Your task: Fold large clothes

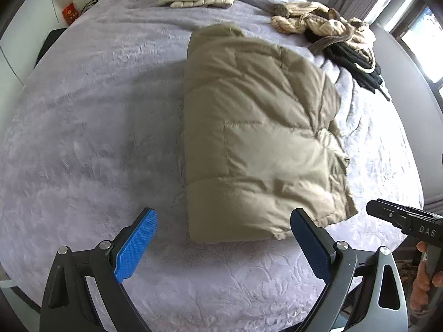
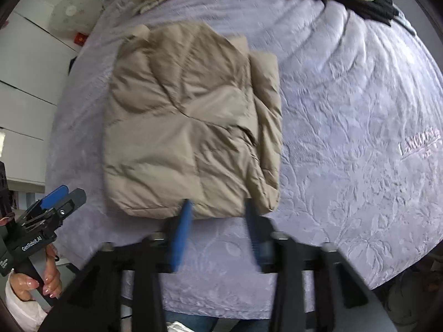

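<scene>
Now the folded tan puffer jacket (image 1: 257,138) lies on the lavender bed (image 1: 97,124), long axis running from lower centre to upper centre of the left wrist frame. Left gripper (image 1: 224,246) fingers spread wide, grasping nothing — the near hem sits between and just beyond them. Right gripper (image 2: 217,232) fingers parted and empty, hem just above them in the right wrist frame; judged nearer.
</scene>
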`<action>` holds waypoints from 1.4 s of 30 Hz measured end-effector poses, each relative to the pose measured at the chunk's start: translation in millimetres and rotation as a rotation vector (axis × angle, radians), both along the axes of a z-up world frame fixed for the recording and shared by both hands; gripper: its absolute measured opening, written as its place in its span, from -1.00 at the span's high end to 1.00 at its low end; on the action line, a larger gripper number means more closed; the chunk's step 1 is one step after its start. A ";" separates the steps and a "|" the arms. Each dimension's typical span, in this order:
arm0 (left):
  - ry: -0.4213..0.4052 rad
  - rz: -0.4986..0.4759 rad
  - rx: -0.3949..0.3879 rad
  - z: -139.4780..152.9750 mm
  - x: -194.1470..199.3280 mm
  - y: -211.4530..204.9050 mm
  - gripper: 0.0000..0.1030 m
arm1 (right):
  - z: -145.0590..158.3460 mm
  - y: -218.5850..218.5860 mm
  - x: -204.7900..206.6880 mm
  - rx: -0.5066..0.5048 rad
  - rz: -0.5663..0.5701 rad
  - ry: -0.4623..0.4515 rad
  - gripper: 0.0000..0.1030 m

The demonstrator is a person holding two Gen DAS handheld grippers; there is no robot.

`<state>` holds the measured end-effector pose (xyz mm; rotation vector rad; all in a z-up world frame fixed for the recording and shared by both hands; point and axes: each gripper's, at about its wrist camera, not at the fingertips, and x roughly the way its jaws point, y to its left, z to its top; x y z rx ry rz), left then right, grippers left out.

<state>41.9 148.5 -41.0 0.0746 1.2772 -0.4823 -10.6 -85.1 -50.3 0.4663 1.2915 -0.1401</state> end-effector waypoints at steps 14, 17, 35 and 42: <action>-0.145 0.068 0.065 54.8 -41.3 -4.6 -1.00 | 66.8 9.4 -1.8 -0.088 0.022 -0.130 -0.61; -0.184 0.095 0.084 69.0 -52.5 -7.3 -1.00 | 79.1 7.4 -10.7 -0.115 0.012 -0.178 -1.00; -0.264 0.120 0.095 112.9 -78.6 -23.1 -1.00 | 108.5 -1.3 -30.9 -0.244 -0.036 -0.247 -1.00; -0.265 0.113 0.096 115.2 -79.8 -25.9 -1.00 | 109.4 0.9 -32.0 -0.258 -0.047 -0.248 -1.00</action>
